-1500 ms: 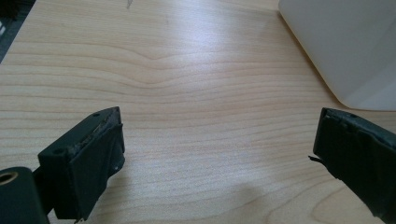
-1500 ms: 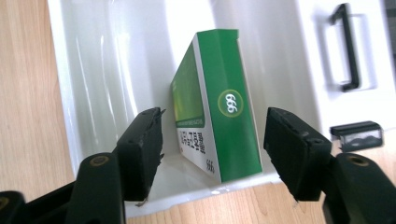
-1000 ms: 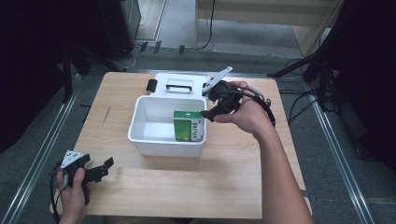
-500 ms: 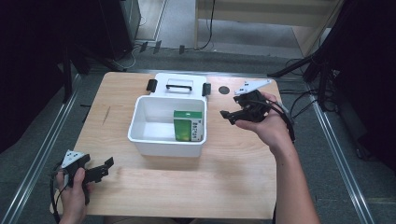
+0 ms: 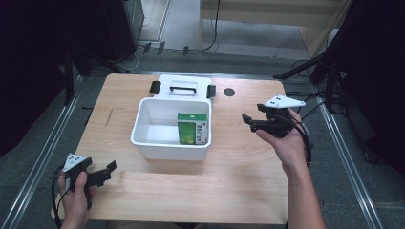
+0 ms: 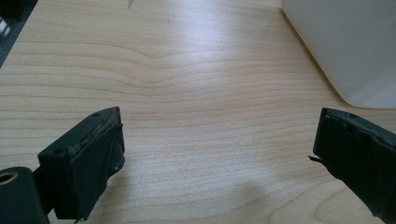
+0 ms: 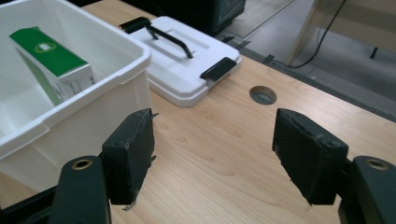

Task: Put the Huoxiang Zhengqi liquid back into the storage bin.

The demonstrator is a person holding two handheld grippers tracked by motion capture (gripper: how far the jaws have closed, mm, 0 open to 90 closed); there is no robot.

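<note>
Wooden table [image 5: 191, 191]: white bin [image 5: 143, 136] holds green box [image 5: 192, 129]; right gripper [image 5: 250, 122], at three o'clock, and left gripper [image 5: 107, 172], at seven, both gape empty.

We see a worktop [image 5: 191, 191] of pale, smooth grained wood, a bin [image 5: 143, 136] and lid [image 5: 184, 88] of glossy white plastic, a green printed cardboard carton [image 5: 192, 128], and matt black tongs [image 7: 212, 158]

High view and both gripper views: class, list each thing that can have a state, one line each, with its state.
White bin: open, lid off.
Lid: lying flat on the table behind the bin, handle up.
Green box: upright inside the bin, at its right wall.
Left gripper: jaws open, nothing between them.
Right gripper: jaws open, empty, beside the bin.
</note>
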